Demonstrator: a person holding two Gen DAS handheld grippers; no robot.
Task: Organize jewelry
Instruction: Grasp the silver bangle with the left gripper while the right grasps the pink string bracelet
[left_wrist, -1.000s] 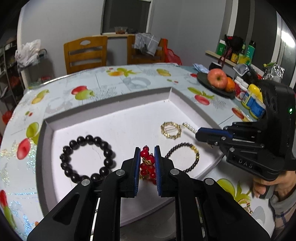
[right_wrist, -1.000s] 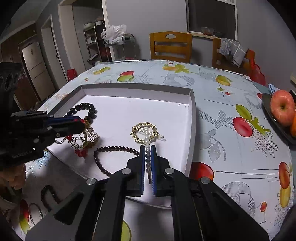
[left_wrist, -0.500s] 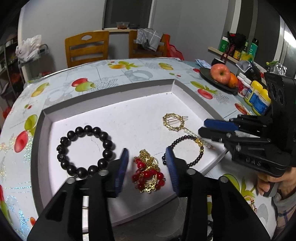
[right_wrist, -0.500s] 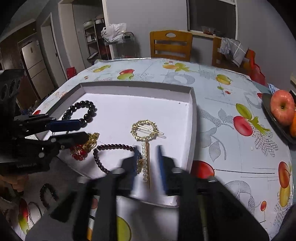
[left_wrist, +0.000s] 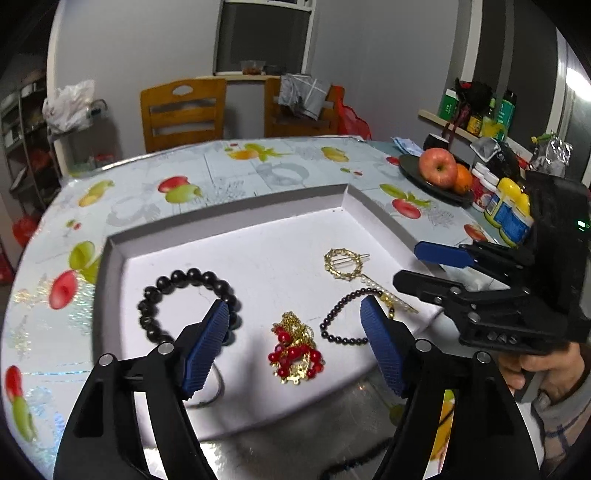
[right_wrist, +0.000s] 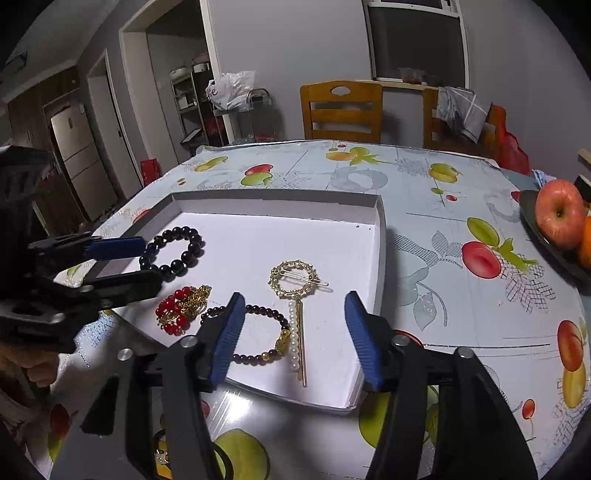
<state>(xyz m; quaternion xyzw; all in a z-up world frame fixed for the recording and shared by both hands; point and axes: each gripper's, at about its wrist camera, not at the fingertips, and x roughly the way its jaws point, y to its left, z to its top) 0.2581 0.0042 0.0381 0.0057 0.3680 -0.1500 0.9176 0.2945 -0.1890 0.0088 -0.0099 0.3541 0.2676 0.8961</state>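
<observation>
Left gripper (left_wrist: 295, 332): I released the red-bead and gold-chain cluster (left_wrist: 295, 352); jaws spread.
Right gripper (right_wrist: 293, 332): I dropped the pearl-strung gold hairpin (right_wrist: 297, 332); jaws wide, pin at 12 o'clock.

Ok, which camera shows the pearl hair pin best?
The right wrist view: the pearl-and-gold hair pin lies whole on the white tray. In the left wrist view, the right gripper hides its far end.

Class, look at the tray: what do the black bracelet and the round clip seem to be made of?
Black bracelet: big glossy beads, perhaps polished stone or wood; highlights show on each bead. Round clip: gold-coloured metal, shiny, with a thin bar across.
</observation>
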